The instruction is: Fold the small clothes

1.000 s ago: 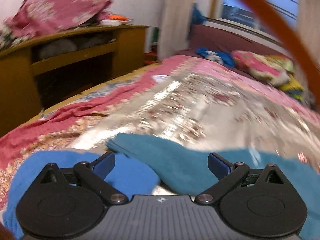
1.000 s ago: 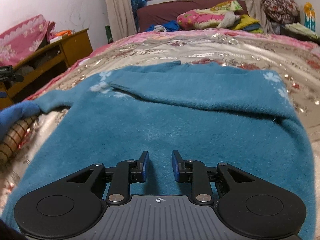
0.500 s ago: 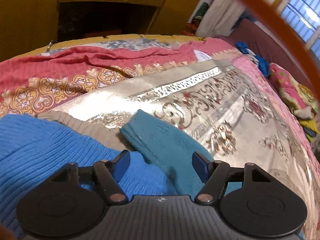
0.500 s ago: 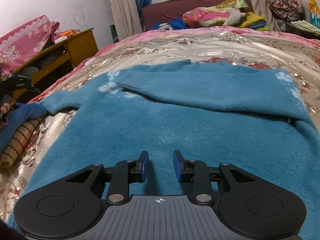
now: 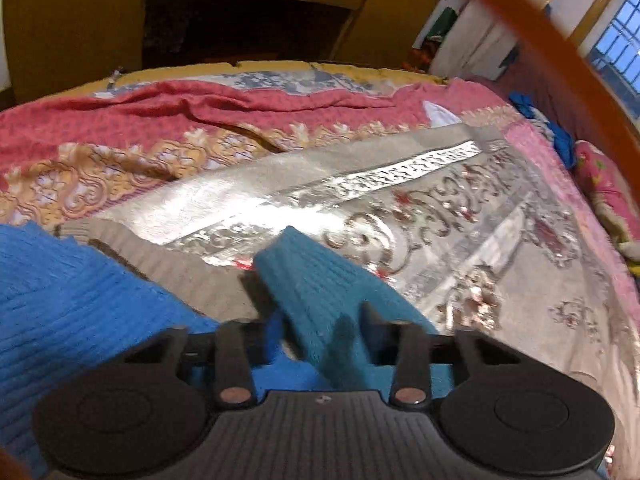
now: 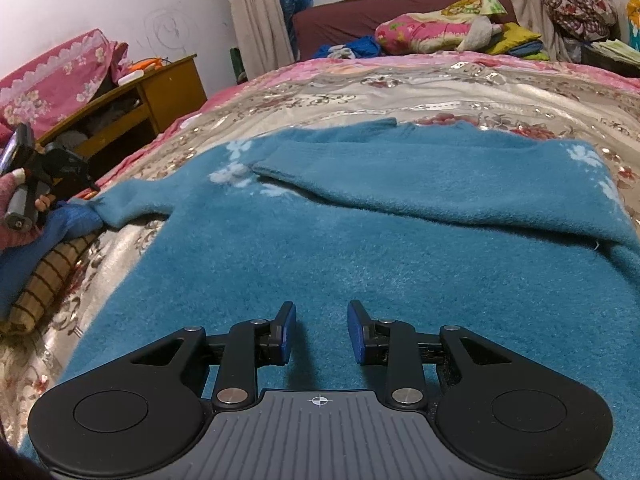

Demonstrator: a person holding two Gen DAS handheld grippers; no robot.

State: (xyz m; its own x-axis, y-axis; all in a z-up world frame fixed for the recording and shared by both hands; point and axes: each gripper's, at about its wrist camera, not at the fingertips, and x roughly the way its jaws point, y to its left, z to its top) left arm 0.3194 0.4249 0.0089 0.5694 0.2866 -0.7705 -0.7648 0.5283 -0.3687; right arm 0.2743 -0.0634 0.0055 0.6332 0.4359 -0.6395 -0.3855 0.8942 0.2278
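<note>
The left tool has just been closing, jaws narrowing on the teal sweater's sleeve, which runs straight out ahead of it, likely to carry it across. The right tool hovers narrow and empty above the sweater's body, spread flat on the bed beneath it, perhaps to steady it.

Sweater on bedspread
</note>
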